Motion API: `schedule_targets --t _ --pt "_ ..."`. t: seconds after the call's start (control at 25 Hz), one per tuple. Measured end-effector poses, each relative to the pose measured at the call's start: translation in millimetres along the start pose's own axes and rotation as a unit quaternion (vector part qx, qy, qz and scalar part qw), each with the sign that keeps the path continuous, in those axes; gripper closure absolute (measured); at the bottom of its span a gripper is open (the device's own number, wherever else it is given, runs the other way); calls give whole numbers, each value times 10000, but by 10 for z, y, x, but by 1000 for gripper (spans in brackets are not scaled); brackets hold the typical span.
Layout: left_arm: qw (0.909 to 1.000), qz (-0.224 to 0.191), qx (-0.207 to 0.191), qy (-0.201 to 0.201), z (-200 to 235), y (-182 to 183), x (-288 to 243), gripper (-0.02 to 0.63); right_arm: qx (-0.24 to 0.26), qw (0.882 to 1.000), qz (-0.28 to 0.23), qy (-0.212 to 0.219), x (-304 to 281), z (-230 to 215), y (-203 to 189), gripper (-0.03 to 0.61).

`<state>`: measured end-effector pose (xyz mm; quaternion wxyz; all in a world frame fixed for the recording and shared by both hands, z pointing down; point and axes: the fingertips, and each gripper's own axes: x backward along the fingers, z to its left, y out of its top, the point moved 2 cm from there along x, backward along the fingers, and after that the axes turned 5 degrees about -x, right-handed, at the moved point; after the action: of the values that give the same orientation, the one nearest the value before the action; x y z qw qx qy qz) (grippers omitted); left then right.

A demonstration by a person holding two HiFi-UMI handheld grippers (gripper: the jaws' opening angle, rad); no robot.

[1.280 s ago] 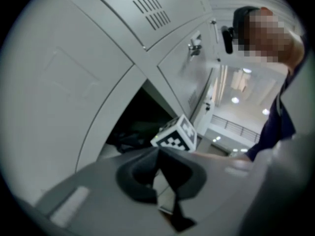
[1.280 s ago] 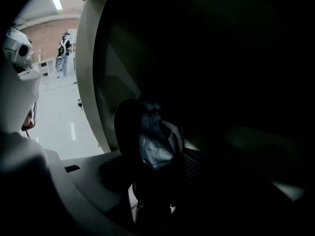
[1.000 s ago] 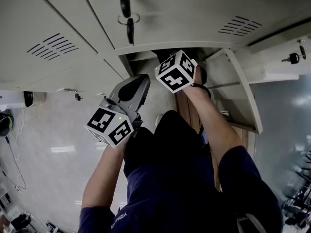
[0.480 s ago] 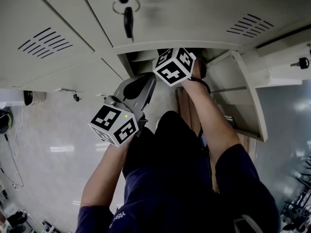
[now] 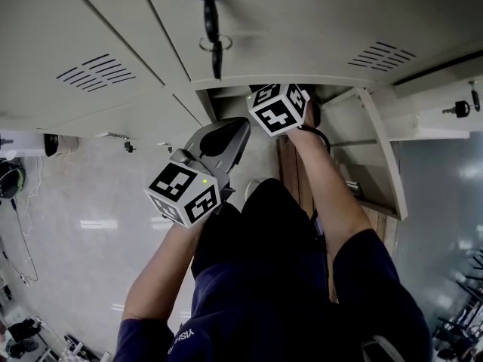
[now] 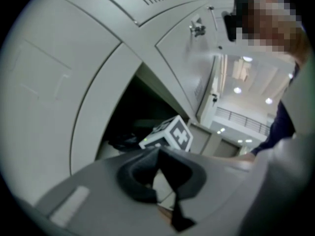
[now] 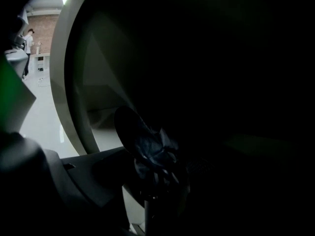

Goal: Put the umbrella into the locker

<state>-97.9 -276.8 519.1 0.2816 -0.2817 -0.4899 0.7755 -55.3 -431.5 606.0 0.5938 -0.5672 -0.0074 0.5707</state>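
Observation:
The locker (image 5: 234, 90) stands open below a closed door, its own door (image 5: 371, 149) swung out to the right. My right gripper (image 7: 152, 200) reaches into the dark compartment; in the head view only its marker cube (image 5: 278, 108) shows at the mouth. The dark folded umbrella (image 7: 147, 149) stands inside with its shaft between the jaws, which are opening. My left gripper (image 5: 229, 132) hangs outside the locker, left of the opening, shut and empty. From the left gripper view the cube (image 6: 170, 134) and dark umbrella fabric (image 6: 123, 141) show inside the compartment.
A key on a ring (image 5: 214, 29) hangs from the closed locker door above the opening. Vented locker doors (image 5: 98, 70) run to the left. The person's legs fill the lower middle. Another key (image 5: 457, 110) sticks out at the right.
The right gripper's cube has turned a little at the locker mouth. Both hands stay about where they were; the head view has shifted slightly.

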Motion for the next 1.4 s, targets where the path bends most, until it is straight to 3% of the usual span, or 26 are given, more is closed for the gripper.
schedule_targets --t 0.52,0.92,1.16,1.2,1.32,1.4 --pt "9993 182 303 88 -152 176 362 613 -367 9989 -295 -71 611 147 109 270" --pt "9979 298 537 185 -523 488 824 613 -780 9966 101 238 1364 464 16 272" --pt "9978 391 428 308 -784 671 1155 612 -1108 9920 68 598 2063 699 77 278" --pt "9978 430 384 338 -827 682 1216 612 -1164 9910 37 654 2192 734 97 298" --pt "9975 486 332 399 -981 719 1416 612 -1434 9853 -224 902 2591 840 193 462" --pt "9975 527 265 400 -1119 729 1541 613 -1625 9796 -424 1103 2853 918 263 532"
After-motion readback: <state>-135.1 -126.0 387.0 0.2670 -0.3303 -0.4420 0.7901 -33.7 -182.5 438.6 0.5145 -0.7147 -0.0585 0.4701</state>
